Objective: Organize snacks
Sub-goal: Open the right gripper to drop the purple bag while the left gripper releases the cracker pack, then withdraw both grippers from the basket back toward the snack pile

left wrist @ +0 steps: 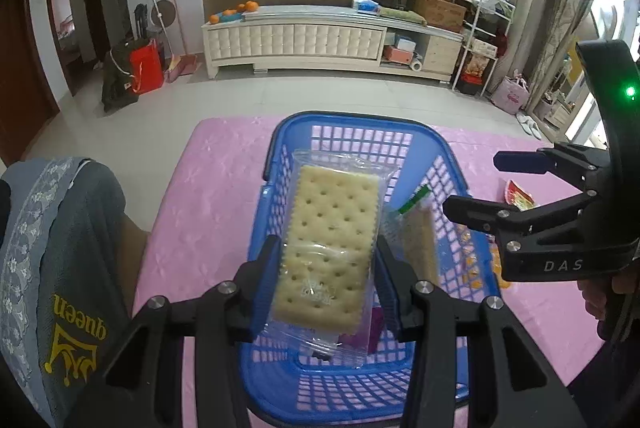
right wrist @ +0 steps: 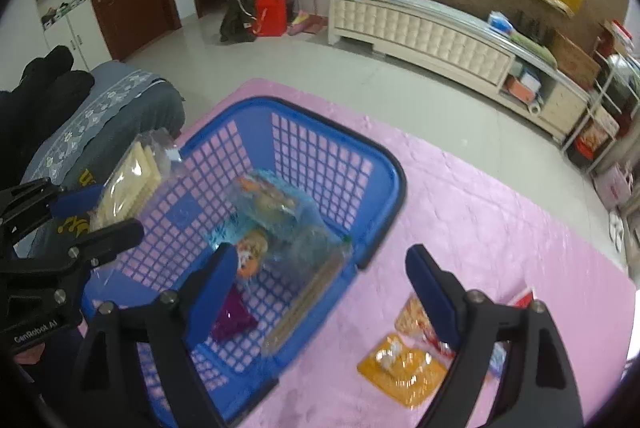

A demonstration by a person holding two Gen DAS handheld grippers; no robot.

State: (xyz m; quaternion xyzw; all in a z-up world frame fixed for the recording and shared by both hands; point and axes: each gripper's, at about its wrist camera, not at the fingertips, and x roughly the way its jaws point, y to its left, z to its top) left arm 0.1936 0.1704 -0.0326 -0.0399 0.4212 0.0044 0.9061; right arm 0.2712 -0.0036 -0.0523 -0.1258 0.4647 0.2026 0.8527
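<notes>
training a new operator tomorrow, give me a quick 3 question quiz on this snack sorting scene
1. True or false: the left gripper holds a wrapped cracker pack above the blue basket.
2. Multiple choice: the right gripper is A) shut on a snack, B) open and holding nothing, C) out of view.
3. Fill in: the orange snack packet still lies outside the basket on the ____ cloth.

Key: 1 true; 2 B; 3 pink.
</notes>
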